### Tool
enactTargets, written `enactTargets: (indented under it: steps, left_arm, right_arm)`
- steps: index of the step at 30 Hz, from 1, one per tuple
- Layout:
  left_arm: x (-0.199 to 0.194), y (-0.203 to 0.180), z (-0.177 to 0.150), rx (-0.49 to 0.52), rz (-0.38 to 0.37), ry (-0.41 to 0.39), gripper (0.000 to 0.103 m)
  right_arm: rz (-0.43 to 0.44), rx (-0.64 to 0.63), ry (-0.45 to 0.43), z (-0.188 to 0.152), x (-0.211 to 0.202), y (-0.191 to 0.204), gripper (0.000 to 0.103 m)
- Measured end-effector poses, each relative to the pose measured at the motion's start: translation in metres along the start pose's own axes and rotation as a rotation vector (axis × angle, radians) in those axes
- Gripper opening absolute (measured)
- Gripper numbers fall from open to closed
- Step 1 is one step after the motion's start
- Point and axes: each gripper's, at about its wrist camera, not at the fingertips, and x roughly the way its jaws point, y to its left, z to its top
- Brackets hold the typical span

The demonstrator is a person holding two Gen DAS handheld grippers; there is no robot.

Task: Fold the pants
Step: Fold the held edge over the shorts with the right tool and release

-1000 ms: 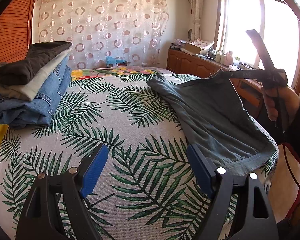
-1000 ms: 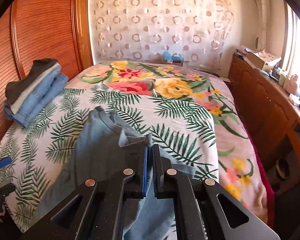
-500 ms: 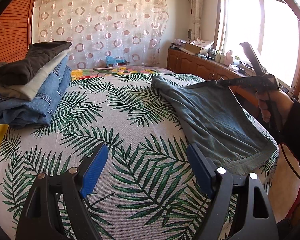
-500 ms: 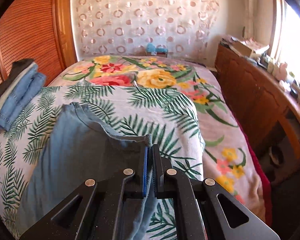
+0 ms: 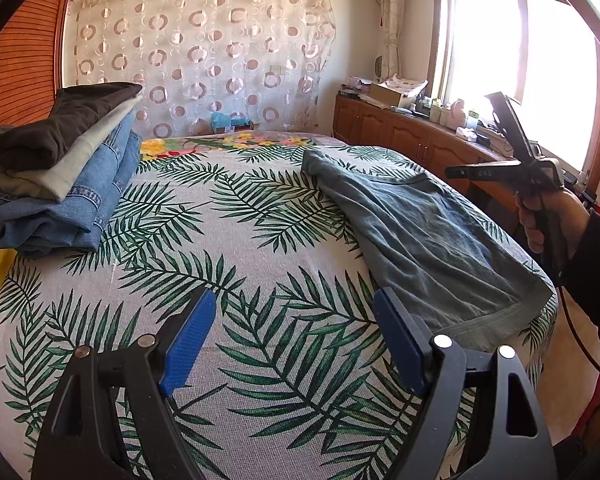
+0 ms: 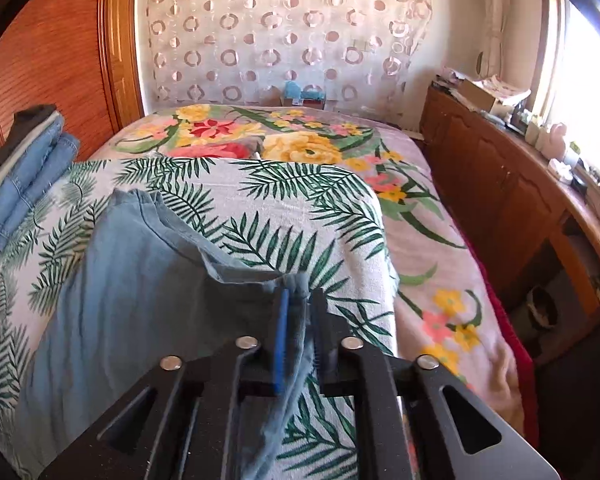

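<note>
Blue-grey pants (image 5: 428, 232) lie folded along the right side of the bed; they also show in the right wrist view (image 6: 140, 280). My right gripper (image 6: 300, 292) holds a corner of the pants between its jaws, which have parted slightly, low over the bed's right edge. It shows in the left wrist view (image 5: 456, 172) beside the pants. My left gripper (image 5: 292, 324) is open and empty above the leaf-print cover, left of the pants' near hem.
A stack of folded clothes (image 5: 60, 172) sits at the bed's left, by the wooden headboard (image 6: 60, 60). A wooden cabinet (image 6: 500, 184) with clutter runs along the right under the window. The bed cover (image 5: 204, 240) spreads between the stack and the pants.
My right gripper has lowered the held corner toward the bed, and the pants have settled flatter. Its jaws have parted slightly. My left gripper has not moved.
</note>
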Motion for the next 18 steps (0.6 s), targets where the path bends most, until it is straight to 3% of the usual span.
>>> enactTargets:
  steps: [6, 18]
  left_arm:
    - [0.0, -0.001, 0.001, 0.005, -0.001, 0.003, 0.082]
    - [0.004, -0.005, 0.0, 0.021, -0.008, 0.021, 0.082]
  right_arm:
    - [0.012, -0.026, 0.017, -0.017, -0.01, 0.002, 0.023]
    - [0.178, -0.021, -0.009, -0.084, -0.072, 0.028, 0.023]
